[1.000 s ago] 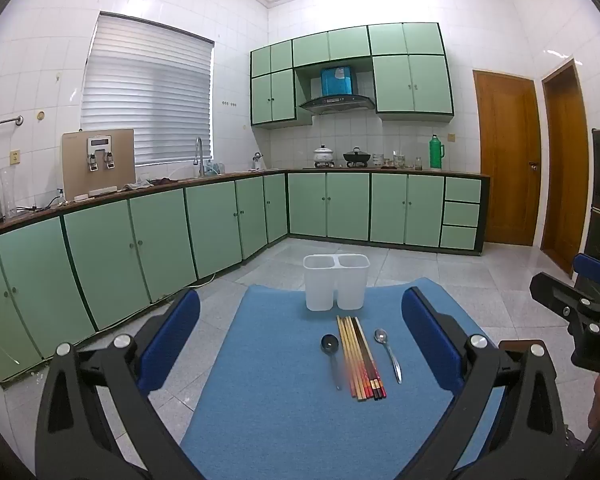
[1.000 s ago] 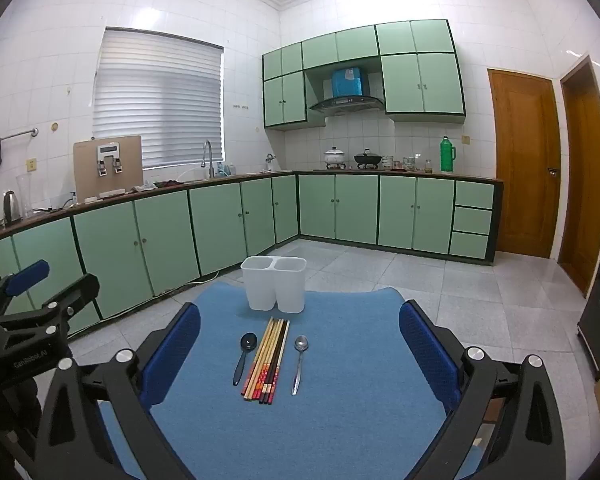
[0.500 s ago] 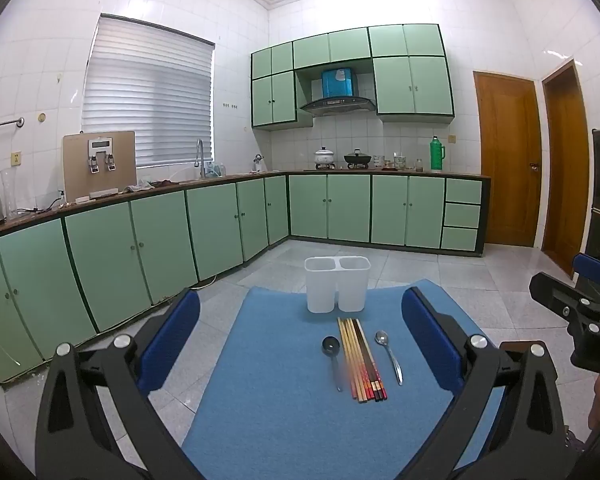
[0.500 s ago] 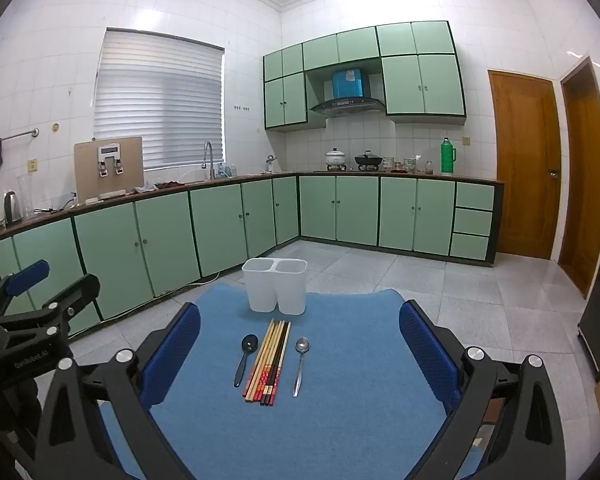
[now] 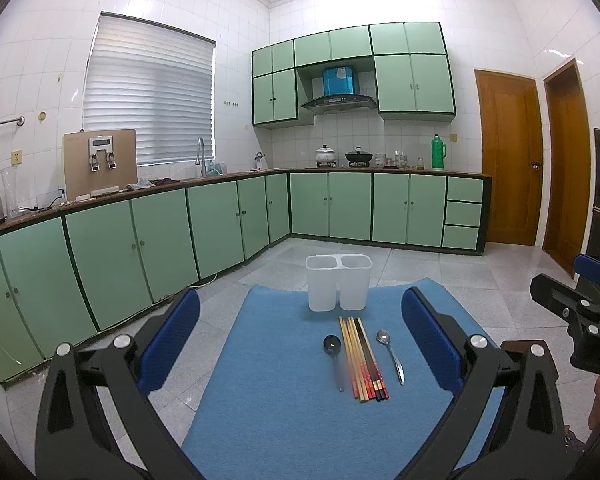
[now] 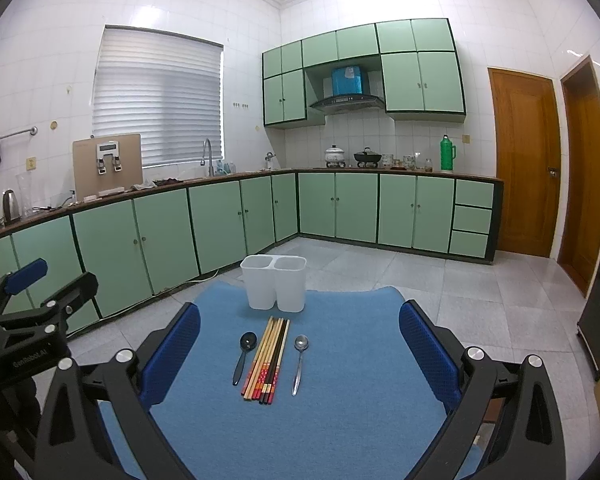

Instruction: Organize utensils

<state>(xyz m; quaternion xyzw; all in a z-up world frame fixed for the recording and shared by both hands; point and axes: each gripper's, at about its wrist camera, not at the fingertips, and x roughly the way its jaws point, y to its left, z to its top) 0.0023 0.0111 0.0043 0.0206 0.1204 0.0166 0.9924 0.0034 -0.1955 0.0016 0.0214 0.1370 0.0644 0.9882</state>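
Chopsticks (image 6: 269,356) lie bundled ahead of both released claws, left claw (image 5: 300,338) and right claw (image 6: 299,340), black spoon (image 6: 244,356) and steel spoon (image 6: 299,360) flanking them, white holder (image 6: 274,282) beyond, nothing between.

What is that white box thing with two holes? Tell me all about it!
The white holder is a plastic-looking tub with two side-by-side compartments, open on top, with nothing visible inside either. It stands upright at the far end of the blue mat. The chopsticks lie just in front of it, tips towards it. Neither gripper touches it.
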